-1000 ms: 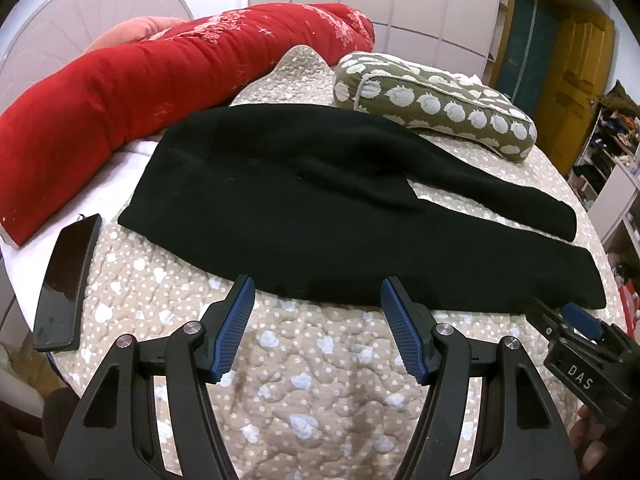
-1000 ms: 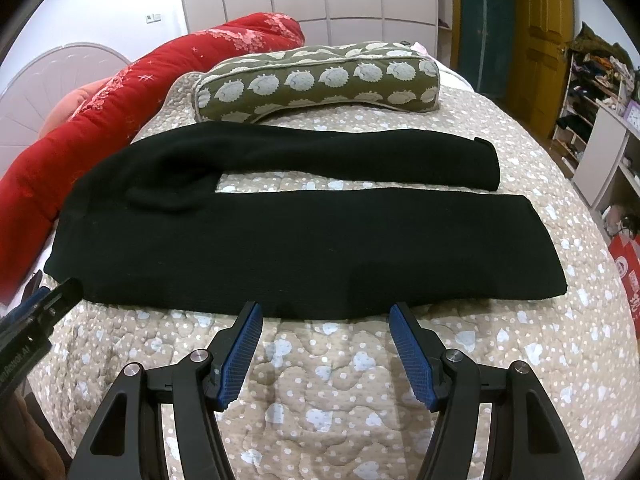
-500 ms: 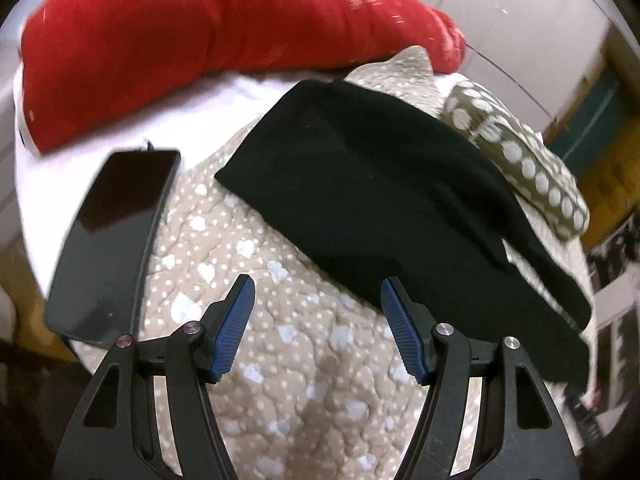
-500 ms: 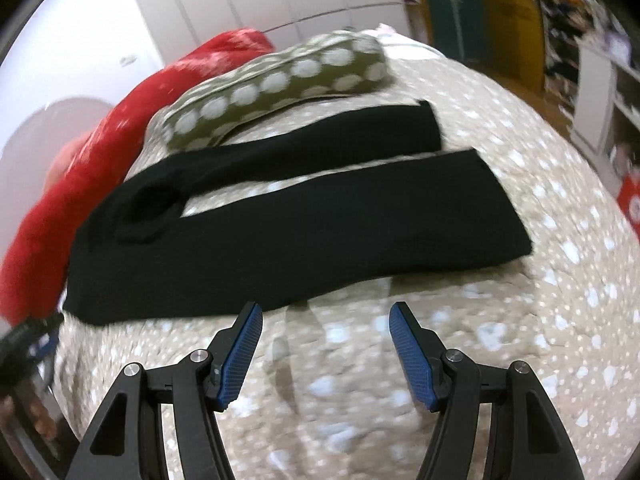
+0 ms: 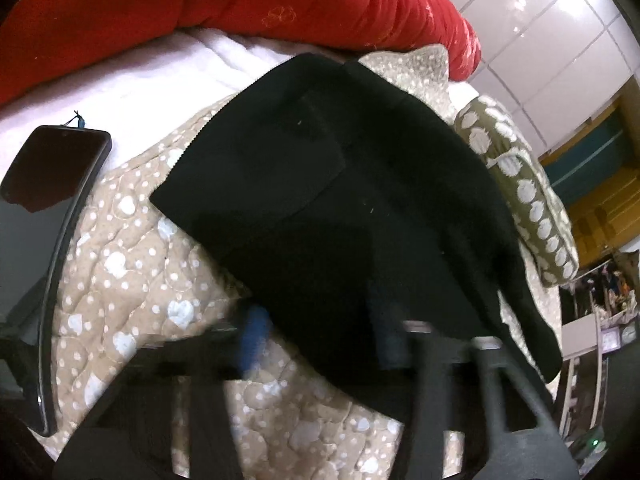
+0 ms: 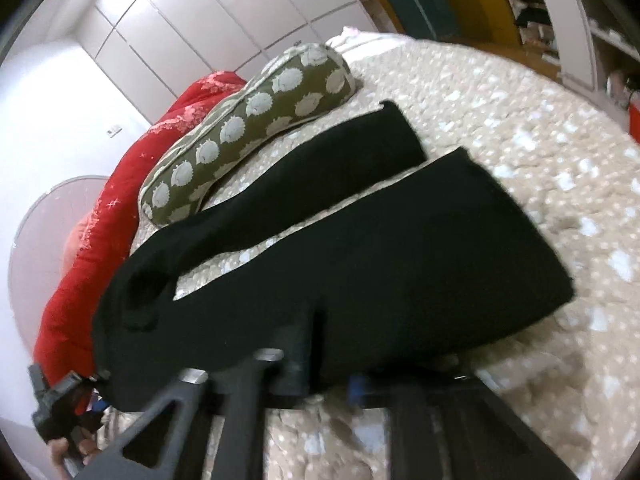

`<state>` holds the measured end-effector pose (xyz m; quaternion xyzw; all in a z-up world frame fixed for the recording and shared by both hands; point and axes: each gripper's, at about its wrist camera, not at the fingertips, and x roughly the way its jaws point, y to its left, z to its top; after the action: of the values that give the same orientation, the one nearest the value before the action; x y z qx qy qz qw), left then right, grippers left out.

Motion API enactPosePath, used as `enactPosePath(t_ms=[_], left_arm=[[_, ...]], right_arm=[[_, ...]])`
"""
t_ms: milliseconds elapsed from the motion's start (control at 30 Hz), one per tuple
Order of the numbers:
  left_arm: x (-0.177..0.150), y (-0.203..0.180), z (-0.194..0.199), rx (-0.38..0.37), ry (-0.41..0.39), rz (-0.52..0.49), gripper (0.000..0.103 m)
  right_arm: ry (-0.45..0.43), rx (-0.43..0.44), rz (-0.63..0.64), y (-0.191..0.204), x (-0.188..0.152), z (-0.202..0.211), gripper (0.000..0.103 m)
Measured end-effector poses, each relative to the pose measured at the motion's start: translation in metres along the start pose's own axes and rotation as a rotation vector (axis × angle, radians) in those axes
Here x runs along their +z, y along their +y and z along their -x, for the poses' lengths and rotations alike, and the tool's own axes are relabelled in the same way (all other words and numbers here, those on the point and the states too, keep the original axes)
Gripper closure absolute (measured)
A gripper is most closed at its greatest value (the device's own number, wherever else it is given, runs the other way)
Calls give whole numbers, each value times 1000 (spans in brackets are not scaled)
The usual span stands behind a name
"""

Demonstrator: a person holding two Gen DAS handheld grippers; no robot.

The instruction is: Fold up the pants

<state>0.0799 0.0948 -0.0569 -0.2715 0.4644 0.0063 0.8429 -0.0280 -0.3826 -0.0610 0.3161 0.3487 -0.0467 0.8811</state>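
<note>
A pair of black pants (image 6: 360,264) lies flat on a bed covered by a beige quilt (image 6: 540,128) printed with white hearts and dots, the two legs running side by side with a narrow strip of quilt showing between them. Both hand-held grippers have just been closing at the near edge of the pants. The left hand-held gripper (image 5: 320,340), blurred, stands at the near side edge close behind the waist end; one blue pad is over the quilt, the other is dark against the fabric, and the jaws look drawn in on that edge. The right hand-held gripper (image 6: 328,372) sits at the near edge of the near leg, jaws drawn close with black cloth between them, so it seems to be pinching the hem side. To do this step well, each pinch should probably take the full thickness of the edge and not only the top layer, and both should lift evenly so the near leg carries over onto the far one without twisting. The left wrist view alone shows a black phone (image 5: 52,168) lying on the white sheet (image 5: 132,92) beside the waist, and the waistband's corner. The right wrist view alone shows both leg cuffs and the left gripper from outside at the lower left. Both views show an olive patterned bolster pillow (image 6: 248,128) and a red quilted duvet (image 5: 200,4) behind the pants.
</note>
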Motion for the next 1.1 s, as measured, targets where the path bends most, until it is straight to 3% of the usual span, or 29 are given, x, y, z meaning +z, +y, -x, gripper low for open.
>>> enactPosePath(t_ms=[100,333,433,533,567,633,667,733,833,900,967,1100], left_arm=[[-2,-5,14,4,-13,-44,92],[-15,-12,75,-59,-76,-158,93],[-27,0,79,-54,-29,-165,93],[-46,8,57,33,46,-183,92],[-51,10,51,58,59,-187,90],[-57,13,52,79,51,-180,84],[-58,14,58,82,44,-175,81],[-54,14,76,104,12,-173,80],[-47,9,108,158,-112,-187,79],[-43,2,120,164,-156,-204,63],[-39,-2,124,120,-168,-211,54],[-37,-15,107,118,-141,-232,54]], right_arm=[[-29,24,62,9,2,15,98],[-72,79,159,21,-1,86,98],[-48,66,184,14,-10,102,98],[42,-26,205,-1,-28,88,93],[108,-101,186,-11,-34,75,88],[150,-147,171,-22,-37,68,87],[138,-132,160,-26,-37,74,83],[104,-195,173,-26,-31,89,80],[23,-298,264,-16,-20,115,79],[-13,-270,287,-6,-11,124,79],[-13,-196,314,8,-9,121,77],[55,-110,350,33,-22,85,77]])
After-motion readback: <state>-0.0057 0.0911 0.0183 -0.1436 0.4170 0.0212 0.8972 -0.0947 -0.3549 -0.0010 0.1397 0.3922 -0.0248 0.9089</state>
